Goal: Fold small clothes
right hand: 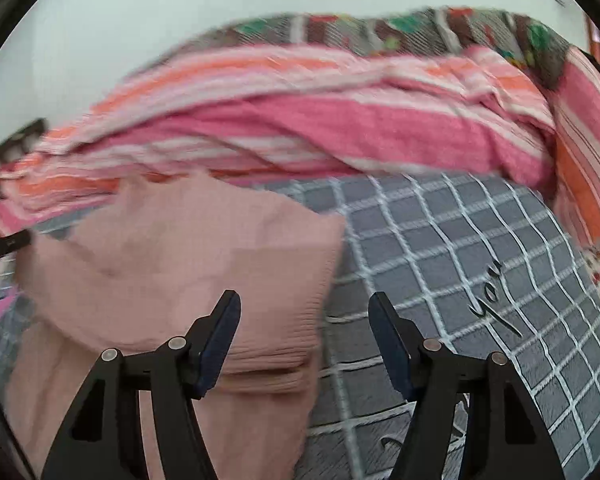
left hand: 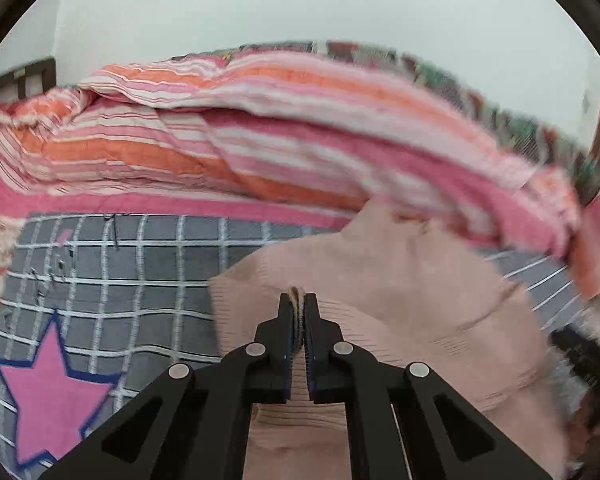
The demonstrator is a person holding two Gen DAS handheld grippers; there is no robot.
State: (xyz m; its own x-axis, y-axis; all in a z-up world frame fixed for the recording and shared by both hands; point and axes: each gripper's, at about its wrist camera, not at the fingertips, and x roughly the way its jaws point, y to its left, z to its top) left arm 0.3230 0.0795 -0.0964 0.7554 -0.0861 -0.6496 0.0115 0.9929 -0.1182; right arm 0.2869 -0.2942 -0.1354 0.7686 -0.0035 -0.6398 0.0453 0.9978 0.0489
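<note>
The left gripper (left hand: pixel 299 300) pointed forward and downward over the bed, its jaws clamped on a raised fold of the pink knit garment (left hand: pixel 400 292). The pinched fabric stood up between the pads at the centre of the left wrist view, and the rest of the garment spread from there toward 3 o'clock and back under the gripper toward 6 o'clock. The garment lay on the grey checked bedsheet (left hand: pixel 140 280), which carried a pink star (left hand: pixel 48 396) at 8 o'clock.

The right gripper (right hand: pixel 305 308) also angled downward. Its jaws stood apart with nothing between the pads; the left finger hung over the garment's ribbed edge, the right finger over bare sheet. In the right wrist view the pink knit garment (right hand: pixel 180 272) filled the area from 9 to 7 o'clock. A pink and orange striped blanket (right hand: pixel 340 128) lay bunched at 12 o'clock, beyond the garment, against a pale wall (right hand: pixel 180 20).
</note>
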